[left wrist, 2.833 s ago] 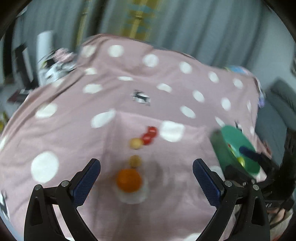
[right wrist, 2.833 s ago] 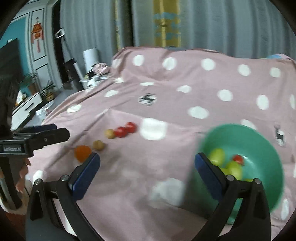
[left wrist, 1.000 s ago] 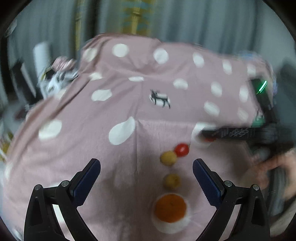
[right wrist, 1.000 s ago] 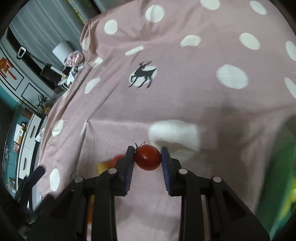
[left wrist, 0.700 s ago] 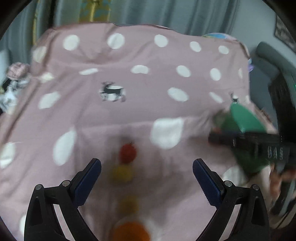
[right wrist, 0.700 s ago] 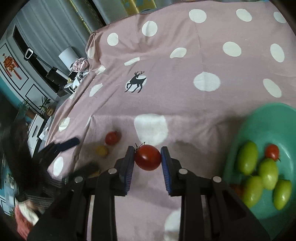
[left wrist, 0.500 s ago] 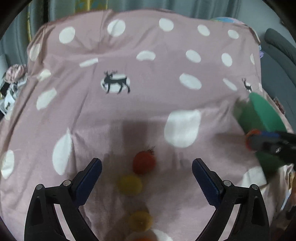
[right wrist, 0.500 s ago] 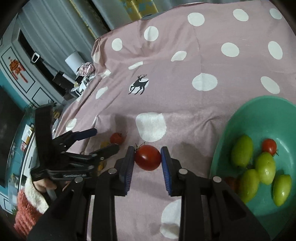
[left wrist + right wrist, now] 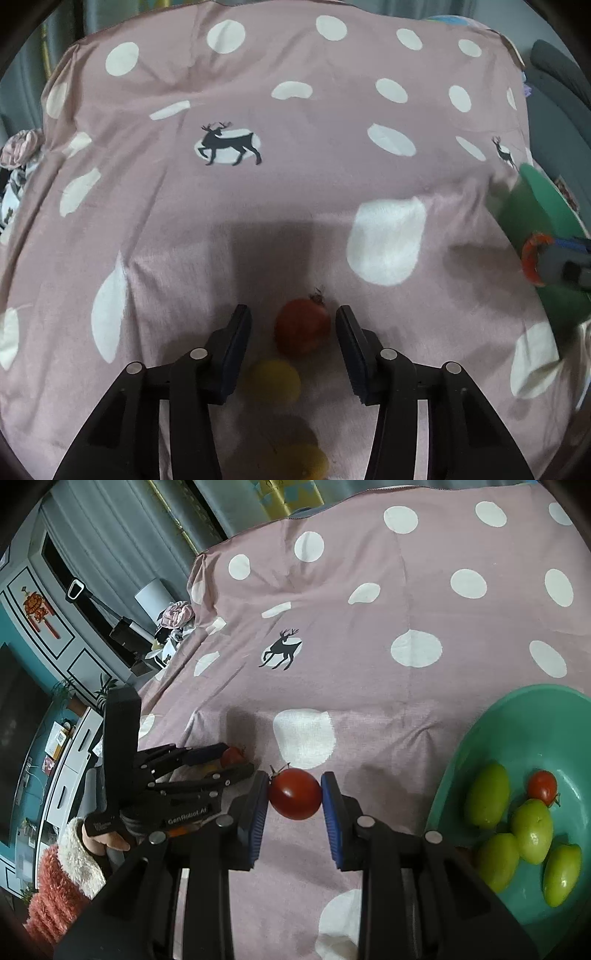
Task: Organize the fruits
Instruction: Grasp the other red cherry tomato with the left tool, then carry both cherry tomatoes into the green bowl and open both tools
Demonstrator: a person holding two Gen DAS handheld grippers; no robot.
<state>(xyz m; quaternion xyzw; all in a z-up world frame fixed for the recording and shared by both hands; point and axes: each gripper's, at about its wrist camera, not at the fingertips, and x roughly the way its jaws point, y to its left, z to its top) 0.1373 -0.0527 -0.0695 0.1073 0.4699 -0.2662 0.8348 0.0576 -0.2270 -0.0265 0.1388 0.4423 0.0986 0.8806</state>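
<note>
A: Two hand-held grippers in view. Left hand-held gripper (image 9: 291, 339) first?
B: Jaws partly apart, straddling a red tomato (image 9: 302, 326) that lies on the pink dotted cloth (image 9: 295, 184). Pads beside it, gap on both sides, not gripping. One yellow fruit (image 9: 275, 380) sits just behind the tomato, nearer the camera; another yellow fruit (image 9: 310, 461) at the bottom edge, blurred.
A: Surface?
B: Cloth-covered, can't tell what's underneath. Deer print (image 9: 229, 144) toward the far side.
A: Right hand-held gripper (image 9: 294, 797)?
B: Clamped on a second red tomato (image 9: 294, 794), both blue pads touching it, held off the cloth. Its view also shows the left tool to the left, fingers around the first tomato.
A: Far right?
B: Green bowl (image 9: 491, 738) near the right edge of the cloth. Inside: five green fruits (image 9: 532, 830) in a cluster, plus a small red tomato (image 9: 542, 782) touching them.
</note>
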